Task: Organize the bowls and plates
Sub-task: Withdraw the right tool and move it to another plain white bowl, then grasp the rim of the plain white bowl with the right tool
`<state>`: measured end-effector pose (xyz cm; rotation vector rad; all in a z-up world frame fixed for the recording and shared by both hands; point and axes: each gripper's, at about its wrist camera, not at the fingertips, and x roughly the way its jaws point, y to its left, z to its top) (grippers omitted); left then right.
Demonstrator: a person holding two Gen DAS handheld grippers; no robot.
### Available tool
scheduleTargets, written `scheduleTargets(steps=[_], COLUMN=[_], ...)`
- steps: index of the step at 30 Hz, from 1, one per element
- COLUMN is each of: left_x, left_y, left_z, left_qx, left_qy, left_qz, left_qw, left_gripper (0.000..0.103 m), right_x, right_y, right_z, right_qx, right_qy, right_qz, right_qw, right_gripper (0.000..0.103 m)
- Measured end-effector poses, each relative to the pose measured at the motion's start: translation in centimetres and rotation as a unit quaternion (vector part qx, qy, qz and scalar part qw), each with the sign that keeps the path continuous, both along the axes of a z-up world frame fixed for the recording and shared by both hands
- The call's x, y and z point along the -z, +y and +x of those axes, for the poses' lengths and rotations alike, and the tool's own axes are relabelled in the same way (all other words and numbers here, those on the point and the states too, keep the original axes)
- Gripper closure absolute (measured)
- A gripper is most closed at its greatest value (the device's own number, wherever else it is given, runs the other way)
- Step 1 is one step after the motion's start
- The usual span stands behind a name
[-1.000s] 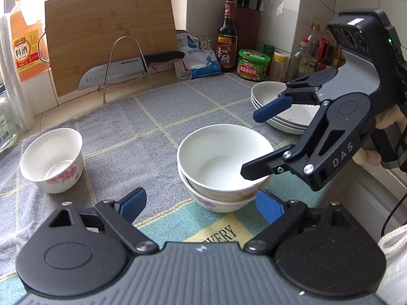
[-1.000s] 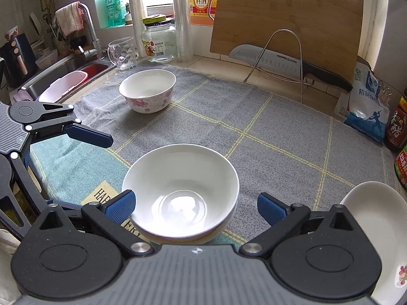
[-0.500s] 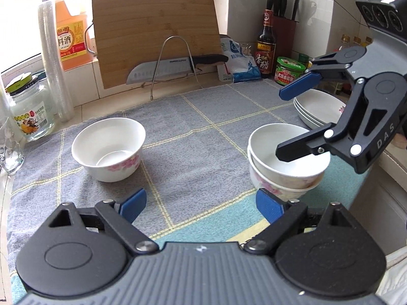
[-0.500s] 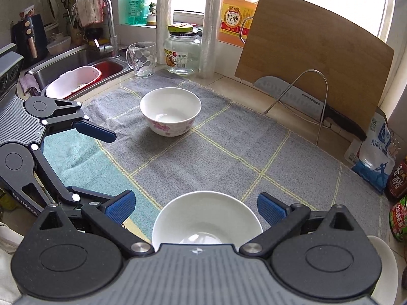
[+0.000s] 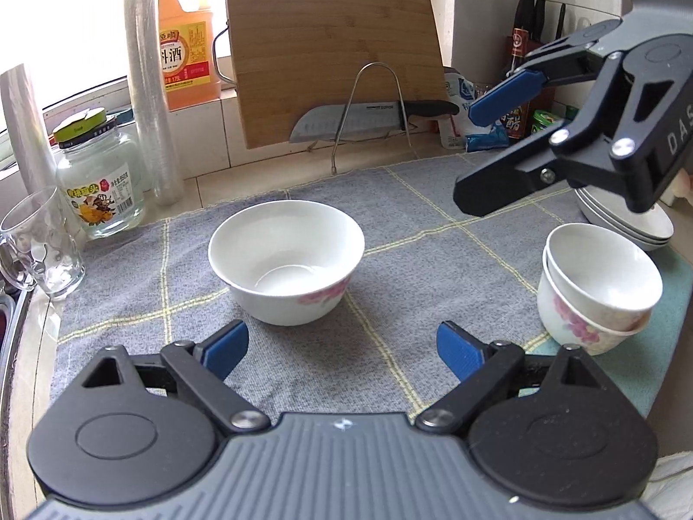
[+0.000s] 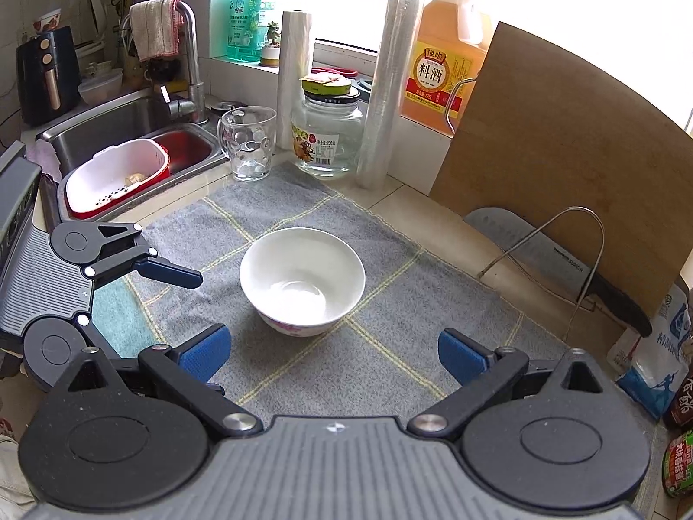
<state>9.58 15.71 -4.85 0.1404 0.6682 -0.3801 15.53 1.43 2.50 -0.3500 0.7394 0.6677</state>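
A lone white bowl (image 5: 286, 260) (image 6: 303, 281) with pink flowers stands upright on the grey cloth (image 5: 411, 260), centred ahead of both grippers. My left gripper (image 5: 342, 346) is open just short of it, with nothing between its blue pads. My right gripper (image 6: 331, 353) is open too and hangs empty above the cloth; in the left wrist view the right gripper (image 5: 480, 156) shows at the upper right. One left finger (image 6: 173, 274) shows at the left of the right wrist view. Two nested bowls (image 5: 597, 286) stand at the right, with a plate stack (image 5: 628, 221) behind them.
A wooden cutting board (image 5: 333, 56) and a knife (image 5: 368, 119) on a wire stand sit behind the cloth. A glass mug (image 6: 249, 143), a jar (image 6: 327, 130), film rolls and an orange bottle (image 6: 446, 47) line the back left. The sink (image 6: 130, 130) with a white colander lies left.
Both views have swung left: the lone bowl now sits centred before both grippers. The nested bowls slid to the left wrist view's right edge and out of the right wrist view. Both grippers stayed open.
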Motion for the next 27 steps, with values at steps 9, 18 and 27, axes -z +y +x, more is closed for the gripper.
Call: scheduleTargets(steps=[9, 18, 27], left_x=[1.4, 2.4, 2.6], left_y=[0.9, 0.4, 0.3], left_z=[2.5, 4.3, 5.1], left_qx=[-0.008, -0.001, -0.001], left_qy=[-0.009, -0.018, -0.023], left_qz=[0.016, 0.036, 0.035], left_qw=[0.9998, 0.9992, 0.9991], left_gripper=[0.009, 0.009, 0.009], right_x=[1.5, 3.8, 6.3], right_y=[3.6, 4.9, 5.3], right_z=[3.6, 7.6, 11.2], right_qx=[-0.027, -0.037, -0.028], right_qy=[0.034, 0.086, 0.136], right_qz=[-0.008, -0.004, 0.014], right_qw=[0.999, 0.996, 0.990], right_gripper=[0.000, 0.000, 0.003])
